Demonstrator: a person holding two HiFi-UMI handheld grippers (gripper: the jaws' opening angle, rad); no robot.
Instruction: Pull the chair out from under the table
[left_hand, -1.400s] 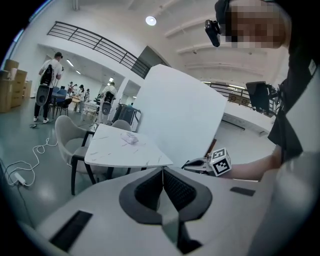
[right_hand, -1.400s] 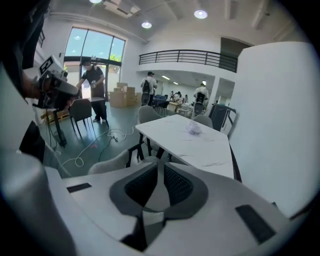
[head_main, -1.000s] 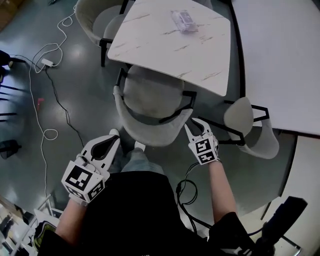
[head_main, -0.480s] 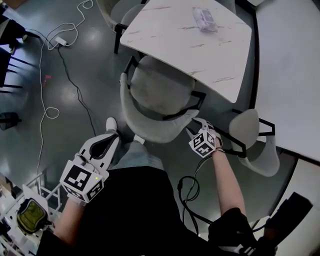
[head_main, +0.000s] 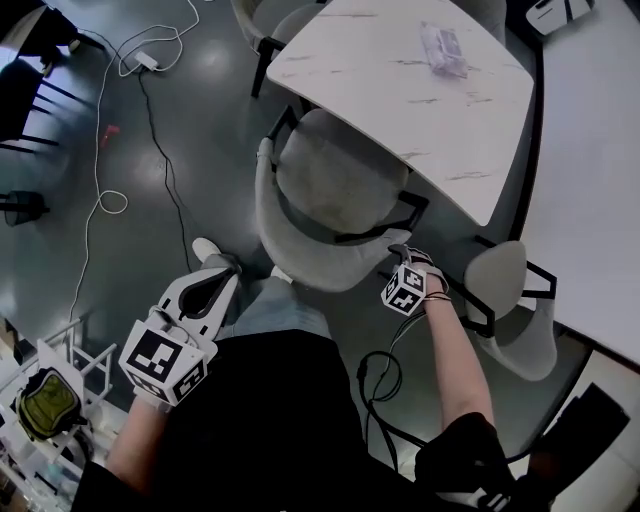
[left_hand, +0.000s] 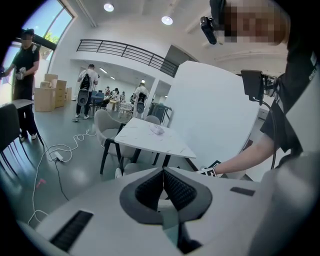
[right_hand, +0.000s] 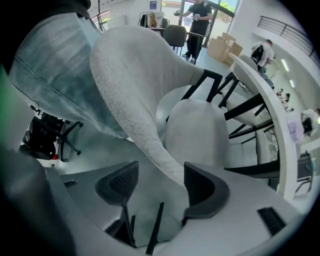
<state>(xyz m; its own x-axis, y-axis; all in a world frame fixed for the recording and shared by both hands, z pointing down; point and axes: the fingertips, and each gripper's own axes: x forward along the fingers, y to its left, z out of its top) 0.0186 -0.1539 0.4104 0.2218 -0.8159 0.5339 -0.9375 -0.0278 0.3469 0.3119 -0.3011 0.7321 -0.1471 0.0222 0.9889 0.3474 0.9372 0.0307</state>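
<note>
The grey fabric chair stands with its seat partly under the white marble table; its curved back faces me. My right gripper points down at the right end of that back. In the right gripper view its jaws have just been opening and stand wide apart. The back's rim runs down between them, and the pads do not press on it. My left gripper hangs low by my leg, shut with nothing in it.
A second grey chair stands close to the right of my right hand, beside a large white table. A wrapped packet lies on the marble table. A white cable and a power strip lie on the floor at left.
My right gripper has sunk and rolled to point down at the chair back's right end, and its jaws have widened. The left gripper has dropped a little.
</note>
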